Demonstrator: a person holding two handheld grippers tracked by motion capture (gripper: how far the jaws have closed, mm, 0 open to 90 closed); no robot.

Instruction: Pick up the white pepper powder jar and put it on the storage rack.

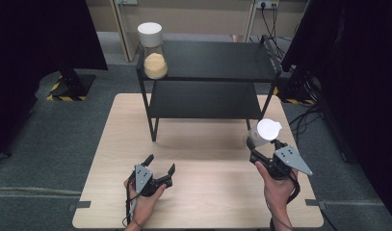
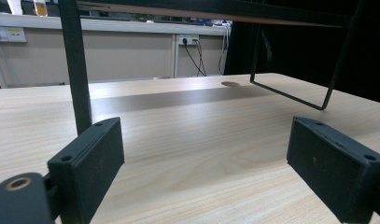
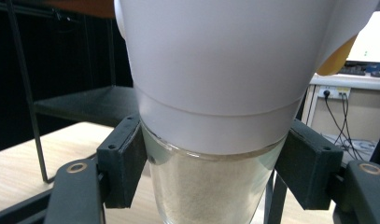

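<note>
My right gripper (image 1: pixel 262 144) is shut on a glass jar (image 1: pixel 267 131) with a white lid, held above the table's right side near the shelf's right front leg. In the right gripper view both pads press the glass of the jar (image 3: pixel 215 70) just under its lid, and pale grainy contents show inside; the gripper (image 3: pixel 211 168) holds it upright. My left gripper (image 1: pixel 161 162) rests low over the table near the front left, open with nothing between its fingers. In the left gripper view its jaws (image 2: pixel 206 163) stand wide apart over bare wood.
A black two-tier shelf (image 1: pixel 208 60) stands at the back of the wooden table (image 1: pixel 208 192). A second jar (image 1: pixel 153 50) with a white lid and tan contents sits on the top tier's left corner. One shelf leg (image 2: pixel 75 70) rises ahead of the left gripper.
</note>
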